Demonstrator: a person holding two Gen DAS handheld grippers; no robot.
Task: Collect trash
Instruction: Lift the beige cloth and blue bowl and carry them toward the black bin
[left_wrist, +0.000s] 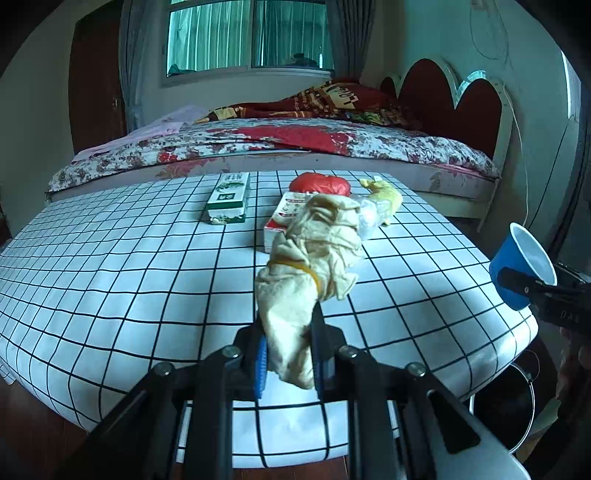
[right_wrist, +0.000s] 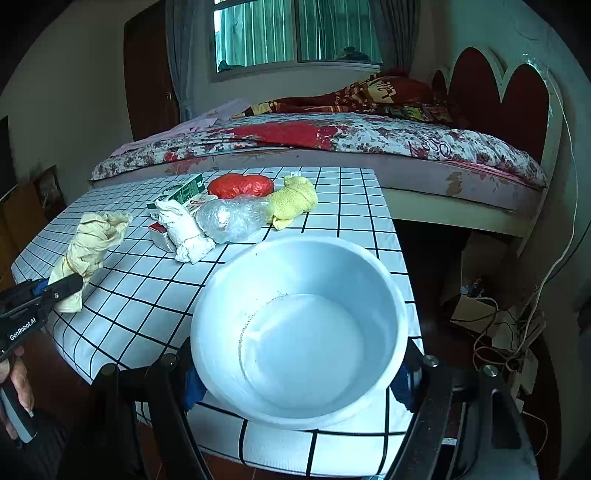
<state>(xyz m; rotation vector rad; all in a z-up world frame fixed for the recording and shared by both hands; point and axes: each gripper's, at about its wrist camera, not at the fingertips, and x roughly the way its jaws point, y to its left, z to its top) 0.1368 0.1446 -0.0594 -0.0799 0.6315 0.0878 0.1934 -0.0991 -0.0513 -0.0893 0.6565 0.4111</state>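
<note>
Left gripper (left_wrist: 286, 354) jaws pinch a beige crumpled wrapper (left_wrist: 314, 254) above the surface's (left_wrist: 110, 258) near edge; right gripper (right_wrist: 295, 387) jaws clamp a paper cup (right_wrist: 295, 332).

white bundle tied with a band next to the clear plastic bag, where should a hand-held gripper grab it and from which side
Grip the white bundle across its narrow banded waist near the front end, coming from above on the open table side. It lies flat and long, and the clear plastic bag and red-and-white box crowd its other sides.
</note>
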